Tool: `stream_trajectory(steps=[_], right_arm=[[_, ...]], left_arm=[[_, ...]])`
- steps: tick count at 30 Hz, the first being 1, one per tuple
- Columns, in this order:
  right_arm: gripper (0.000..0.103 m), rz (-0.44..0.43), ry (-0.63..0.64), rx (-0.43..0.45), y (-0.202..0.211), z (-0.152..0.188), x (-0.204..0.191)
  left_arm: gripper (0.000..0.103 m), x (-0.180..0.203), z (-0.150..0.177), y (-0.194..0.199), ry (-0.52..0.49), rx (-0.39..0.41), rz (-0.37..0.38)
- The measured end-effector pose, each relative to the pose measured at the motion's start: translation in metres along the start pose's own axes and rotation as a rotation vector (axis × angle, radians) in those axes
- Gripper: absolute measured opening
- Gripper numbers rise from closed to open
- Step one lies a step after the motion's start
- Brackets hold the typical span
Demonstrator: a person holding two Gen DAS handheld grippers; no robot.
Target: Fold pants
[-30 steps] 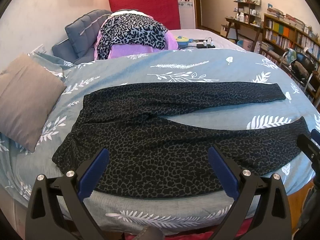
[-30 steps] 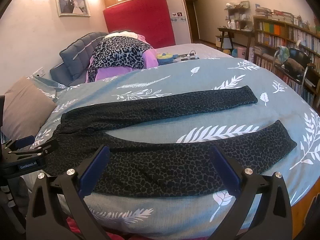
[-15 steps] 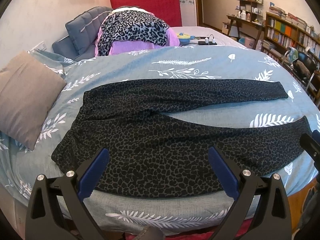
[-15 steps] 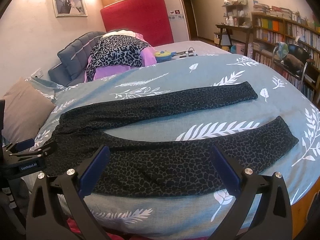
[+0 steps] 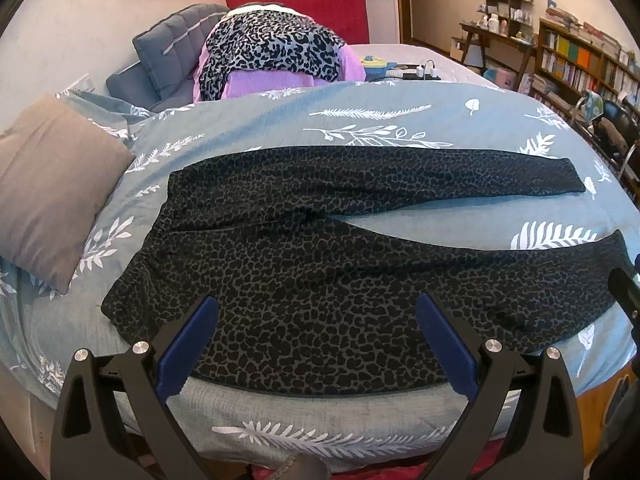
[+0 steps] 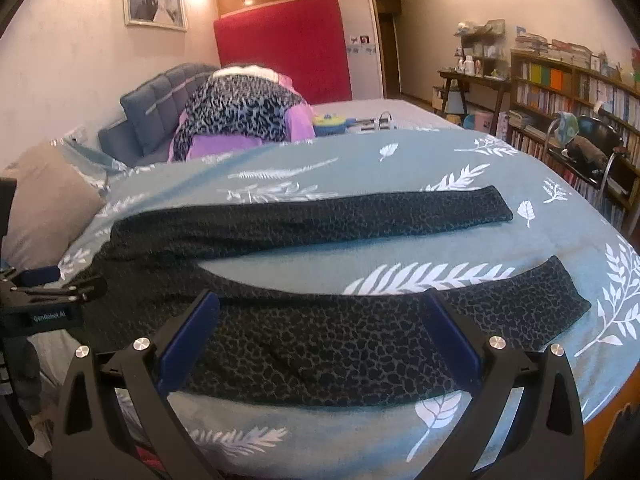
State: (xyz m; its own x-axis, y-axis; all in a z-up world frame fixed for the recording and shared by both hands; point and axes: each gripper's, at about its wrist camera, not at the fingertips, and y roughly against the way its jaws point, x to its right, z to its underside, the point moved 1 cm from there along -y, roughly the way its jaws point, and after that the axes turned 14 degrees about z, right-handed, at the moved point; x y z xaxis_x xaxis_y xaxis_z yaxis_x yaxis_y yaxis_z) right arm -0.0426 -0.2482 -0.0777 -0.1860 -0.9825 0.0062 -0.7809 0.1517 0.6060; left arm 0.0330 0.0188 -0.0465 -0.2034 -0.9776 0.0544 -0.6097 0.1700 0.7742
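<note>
Dark leopard-print pants (image 5: 320, 248) lie flat on the blue leaf-print bedspread (image 5: 360, 112), waist to the left and both legs spread out to the right. My left gripper (image 5: 316, 308) is open and empty, over the near edge of the seat and near leg. In the right wrist view the pants (image 6: 320, 336) show with the near leg closest. My right gripper (image 6: 320, 304) is open and empty, just above the near leg. The left gripper also shows at the left edge of the right wrist view (image 6: 44, 280).
A tan pillow (image 5: 52, 184) lies left of the waist. A pile of leopard and purple clothes (image 5: 272, 56) sits at the back by a grey headboard cushion (image 5: 172, 52). Bookshelves (image 6: 568, 92) and a chair (image 6: 592, 148) stand to the right of the bed.
Both grippers have moved closer to the bed and lower over the near leg. The pants have not moved.
</note>
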Motion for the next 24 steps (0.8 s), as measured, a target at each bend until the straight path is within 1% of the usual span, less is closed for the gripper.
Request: stream_trajectory(steps=[5, 11, 16, 21, 24], right_arm=[[0.101, 0.008, -0.012, -0.053, -0.013, -0.002, 0.003], [0.101, 0.016, -0.030, -0.064, -0.027, -0.013, 0.009], [0.101, 0.015, -0.043, -0.069, -0.040, -0.021, 0.011], [0.101, -0.001, -0.037, -0.116, -0.058, -0.017, 0.005], [0.101, -0.010, -0.026, -0.141, -0.068, -0.014, -0.001]], left_arm=[[0.098, -0.004, -0.003, -0.009, -0.005, -0.012, -0.010], [0.098, -0.023, -0.014, -0.023, 0.013, -0.019, -0.030], [0.098, -0.050, -0.030, -0.037, 0.031, -0.003, -0.073], [0.098, -0.088, -0.044, -0.055, 0.088, -0.029, -0.112], [0.098, -0.113, -0.050, -0.069, 0.115, -0.048, -0.155]])
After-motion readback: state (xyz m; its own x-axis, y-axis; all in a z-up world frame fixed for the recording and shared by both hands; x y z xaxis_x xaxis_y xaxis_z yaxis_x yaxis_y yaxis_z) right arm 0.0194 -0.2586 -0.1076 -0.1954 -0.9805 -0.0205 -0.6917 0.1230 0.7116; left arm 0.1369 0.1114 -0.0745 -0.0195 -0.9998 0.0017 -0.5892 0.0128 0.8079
